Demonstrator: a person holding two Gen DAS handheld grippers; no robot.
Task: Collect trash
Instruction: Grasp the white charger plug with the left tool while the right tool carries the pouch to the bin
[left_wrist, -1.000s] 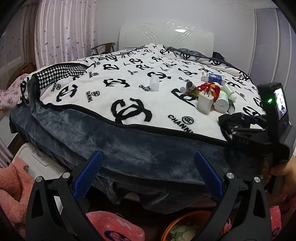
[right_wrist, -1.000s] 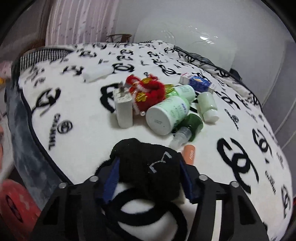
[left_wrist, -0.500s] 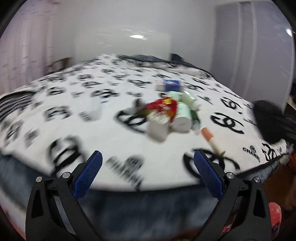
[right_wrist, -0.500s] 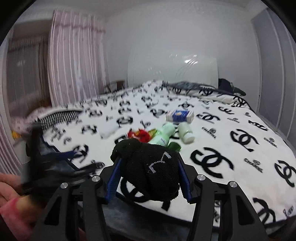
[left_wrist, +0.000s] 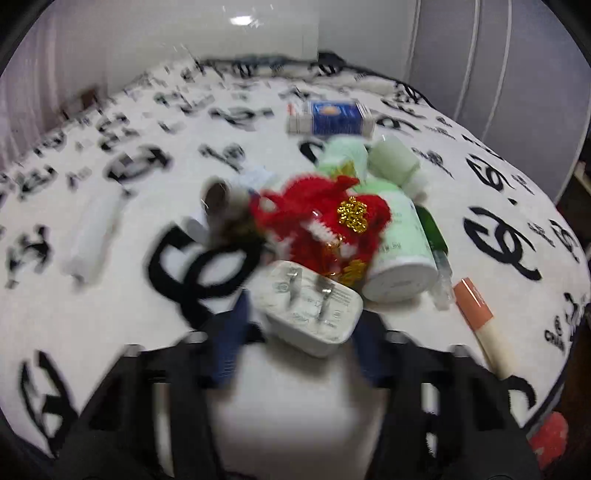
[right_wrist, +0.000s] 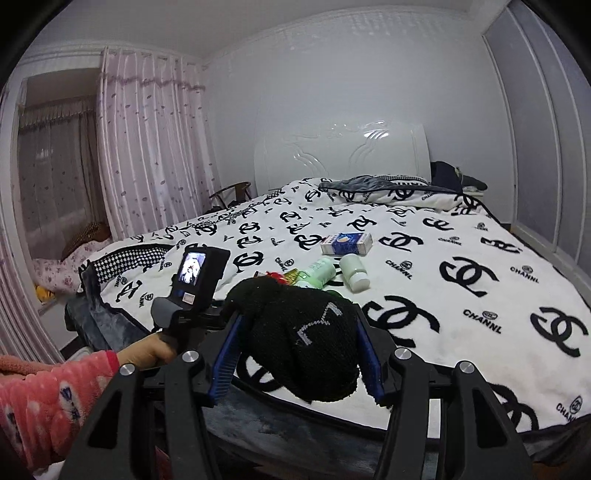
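In the blurred left wrist view my left gripper (left_wrist: 299, 328) has a finger on each side of a white plug adapter (left_wrist: 312, 308) lying at the near end of a pile on the bed; whether the pads touch it is unclear. Behind it lie a red knitted ornament (left_wrist: 321, 221), a pale green bottle (left_wrist: 399, 258), a green spray bottle (left_wrist: 434, 240), a blue and white box (left_wrist: 332, 118) and a pink tube (left_wrist: 480, 321). My right gripper (right_wrist: 295, 354) is shut on a black knitted sock (right_wrist: 303, 336), held above the bed's near edge.
The bed's white blanket (right_wrist: 480, 280) with black logos fills both views. A white tube (left_wrist: 92, 236) lies to the left of the pile. A headboard (right_wrist: 343, 151), curtains (right_wrist: 147, 147) and a wardrobe (right_wrist: 546, 147) stand around the bed.
My left gripper has moved in over the bed and narrowed around the white plug adapter. My right gripper has lifted back from the bed with the black sock.
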